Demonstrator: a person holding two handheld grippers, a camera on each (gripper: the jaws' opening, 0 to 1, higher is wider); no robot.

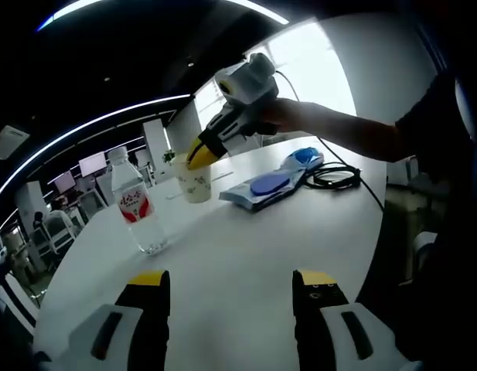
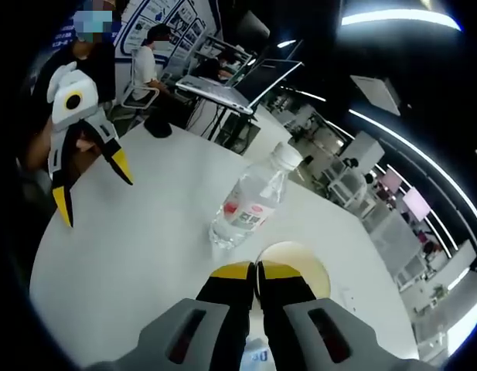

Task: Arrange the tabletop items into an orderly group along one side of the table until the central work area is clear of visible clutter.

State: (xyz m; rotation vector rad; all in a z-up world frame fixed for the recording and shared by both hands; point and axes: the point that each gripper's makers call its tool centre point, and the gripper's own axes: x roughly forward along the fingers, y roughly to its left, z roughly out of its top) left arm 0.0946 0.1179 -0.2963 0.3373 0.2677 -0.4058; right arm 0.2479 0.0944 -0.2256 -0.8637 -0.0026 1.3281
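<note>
- While I've got both grippers over the white round table (image 1: 246, 263), my left gripper (image 1: 230, 282) is just hanging there released, yellow-tipped jaws spread wide with bare tabletop between them.
- My right gripper (image 2: 254, 270) looks clenched in the right gripper view: the two yellow tips sit pressed together right at the rim of the paper cup (image 2: 300, 270). I honestly can't tell if the rim is pinched between them or if they're just closed above it.
- In the left gripper view that same gripper comes in at about 12 o'clock, my hand (image 1: 288, 114) wrapped around it, its tip down at the cup's mouth.
- The cup is cream coloured with little prints on the side, standing upright at roughly 11 o'clock from my left jaws.
- The water bottle (image 1: 137, 207) is clear, with a white cap and a red label, upright, near the cup but apart from it, at about 10 o'clock.
- Past the cup, at 1 o'clock, there's a flat blue-and-white pack (image 1: 273, 185) lying on the table, and a coiled black cable (image 1: 335, 178) just beside it.
- In the right gripper view a small dark object (image 2: 157, 126) sits at the far table edge, 11 o'clock; too small to identify.
- Behind it there's an open laptop (image 2: 238, 85) on another desk.
</note>
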